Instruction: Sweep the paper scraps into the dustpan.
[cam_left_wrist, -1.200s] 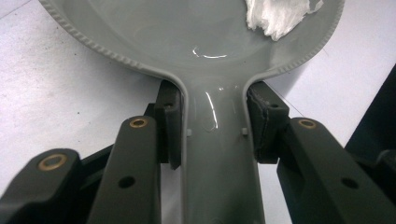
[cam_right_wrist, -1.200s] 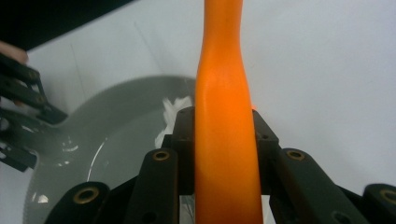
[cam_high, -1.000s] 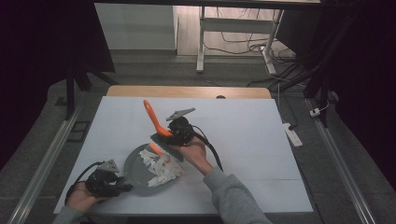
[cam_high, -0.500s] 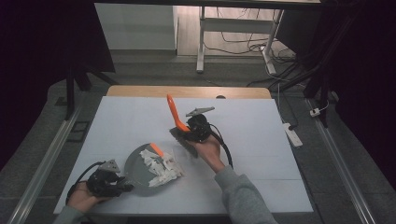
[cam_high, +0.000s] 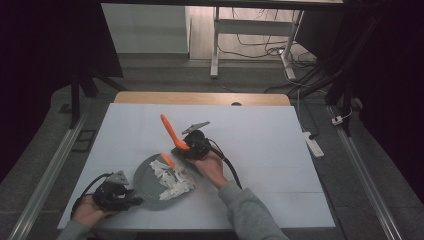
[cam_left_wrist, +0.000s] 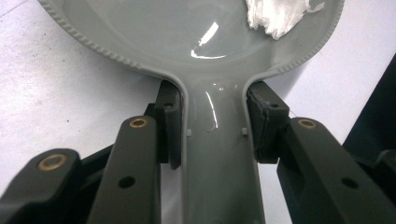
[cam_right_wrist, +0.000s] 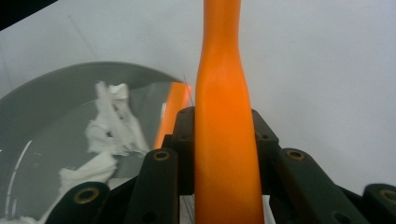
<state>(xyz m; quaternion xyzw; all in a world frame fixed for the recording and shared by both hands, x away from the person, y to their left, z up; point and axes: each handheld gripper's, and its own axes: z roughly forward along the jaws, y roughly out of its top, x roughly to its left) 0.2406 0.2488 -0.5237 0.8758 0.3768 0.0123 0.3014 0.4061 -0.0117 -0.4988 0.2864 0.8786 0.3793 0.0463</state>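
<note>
The grey dustpan (cam_high: 150, 182) lies on the desk (cam_high: 260, 150), its handle clamped in the left tool (cam_high: 131, 201). The right tool (cam_high: 181, 148), clamped on the orange brush handle (cam_high: 171, 131), hangs just beside the pan's far rim; a careless stroke could scatter the white scraps (cam_high: 172, 178).

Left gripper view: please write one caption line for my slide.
Left gripper shut on the grey dustpan's handle, with white paper scraps in the pan.

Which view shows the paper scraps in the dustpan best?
High view: the whole pile of scraps lies in the dustpan. Right gripper view shows several scraps from the side; left gripper view catches one edge.
</note>
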